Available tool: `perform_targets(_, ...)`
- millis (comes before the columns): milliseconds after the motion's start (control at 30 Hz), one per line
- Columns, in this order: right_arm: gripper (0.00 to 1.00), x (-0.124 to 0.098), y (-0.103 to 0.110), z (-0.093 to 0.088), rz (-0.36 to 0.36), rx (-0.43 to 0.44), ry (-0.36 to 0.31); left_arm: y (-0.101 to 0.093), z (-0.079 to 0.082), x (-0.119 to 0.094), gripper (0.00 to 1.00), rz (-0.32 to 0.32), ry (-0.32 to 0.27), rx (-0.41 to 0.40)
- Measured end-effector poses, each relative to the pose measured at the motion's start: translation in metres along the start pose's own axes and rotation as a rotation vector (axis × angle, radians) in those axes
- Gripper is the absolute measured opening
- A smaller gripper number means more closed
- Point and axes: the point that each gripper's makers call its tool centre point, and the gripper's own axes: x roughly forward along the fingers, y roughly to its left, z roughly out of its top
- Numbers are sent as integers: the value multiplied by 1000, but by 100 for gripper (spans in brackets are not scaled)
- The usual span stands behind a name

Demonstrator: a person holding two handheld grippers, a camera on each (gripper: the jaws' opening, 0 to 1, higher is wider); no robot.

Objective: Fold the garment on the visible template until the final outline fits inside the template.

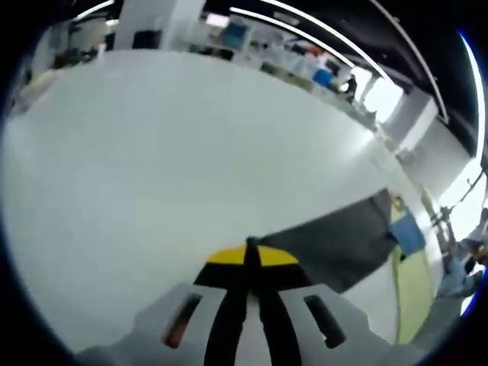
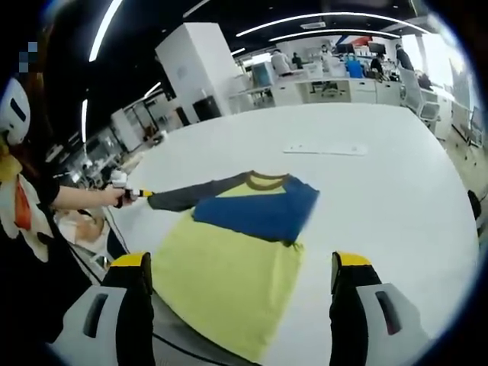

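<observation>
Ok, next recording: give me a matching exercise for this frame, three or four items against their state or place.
Column one:
1. left gripper
2. right gripper
3. dark grey long sleeve
4. blue folded-over sleeve

Column two:
A. lying across the yellow shirt body
B. jaws wide open
C. jaws shut on the cuff
D. stretched out sideways over the white table

Pairs: 1-C, 2-B, 3-D, 4-A

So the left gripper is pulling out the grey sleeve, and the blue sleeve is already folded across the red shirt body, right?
Not quite: the shirt body is yellow, not red, as the right gripper view shows. The left gripper is indeed shut on the grey sleeve, and the blue sleeve lies folded across it.
</observation>
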Motion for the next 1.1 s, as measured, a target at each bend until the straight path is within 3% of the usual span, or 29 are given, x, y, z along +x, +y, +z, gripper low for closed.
perform_targets(533, 97, -17, -3, 1, 0, 0, -42, -35, 23, -35, 0, 27, -63, 50)
perform_targets(867, 96, -34, -6, 0, -5, -3, -85, -71, 51, -58, 0, 16, -128, 60)
perform_targets(1100, 97, -46, -6, -2, -3, -14, -102, -97, 71, -67, 0, 4, -155, 109)
